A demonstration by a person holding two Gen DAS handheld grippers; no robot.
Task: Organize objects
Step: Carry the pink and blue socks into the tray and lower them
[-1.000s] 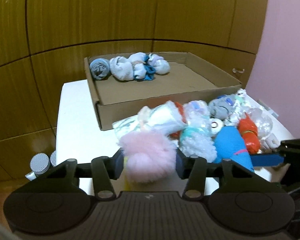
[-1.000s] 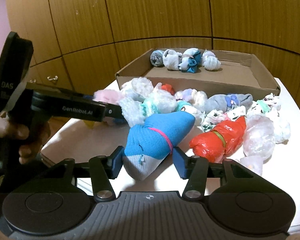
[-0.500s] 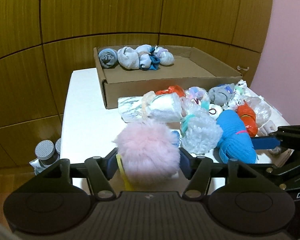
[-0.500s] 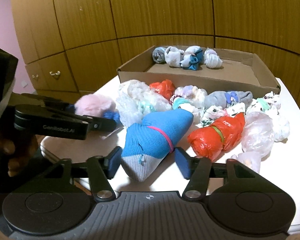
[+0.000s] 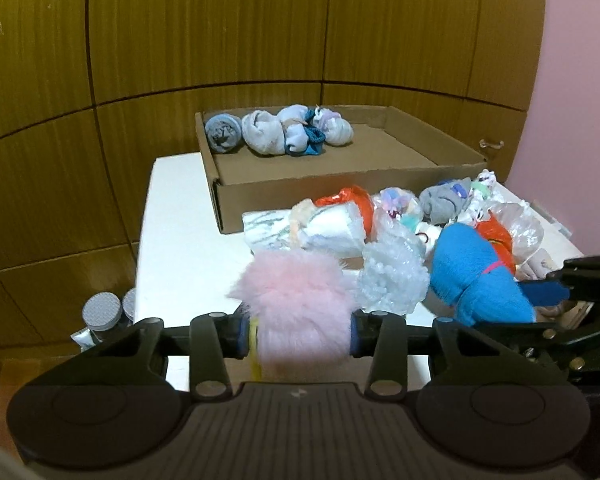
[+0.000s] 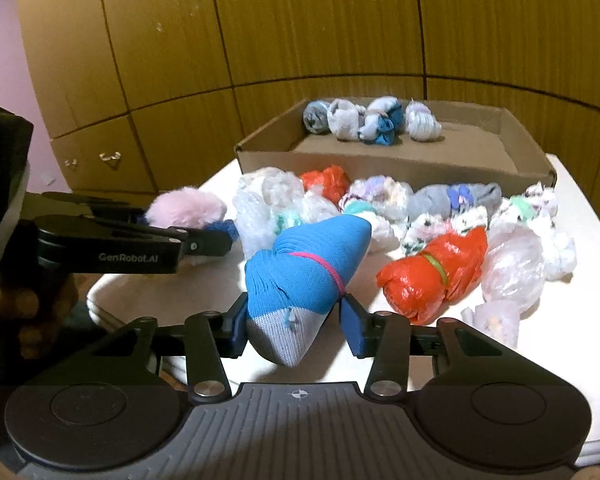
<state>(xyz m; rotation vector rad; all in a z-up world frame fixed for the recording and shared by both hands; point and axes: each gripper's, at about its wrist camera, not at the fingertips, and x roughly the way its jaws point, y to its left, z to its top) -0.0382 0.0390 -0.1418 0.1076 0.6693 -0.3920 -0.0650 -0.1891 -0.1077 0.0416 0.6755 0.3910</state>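
Note:
My left gripper [image 5: 296, 330] is shut on a fluffy pink pom-pom [image 5: 296, 300] and holds it above the near edge of the white table [image 5: 180, 240]; it also shows in the right wrist view [image 6: 184, 208]. My right gripper [image 6: 294, 326] is shut on a rolled blue sock with a grey toe and pink band [image 6: 300, 276], lifted off the table; the sock also shows in the left wrist view [image 5: 476, 280]. A cardboard box [image 5: 300, 192] at the back holds a row of rolled socks [image 5: 276, 130].
A pile of bundles lies in front of the box: an orange bag [image 6: 432, 272], clear plastic bundles [image 6: 512, 264], a grey sock [image 6: 452, 198], bubble wrap [image 5: 392, 272]. Wooden cabinets stand behind. Grey-lidded jars [image 5: 100, 314] sit left of the table.
Both grippers have lifted. The left one rose with the pom-pom. The right jaws closed on the blue sock and raised it off the table.

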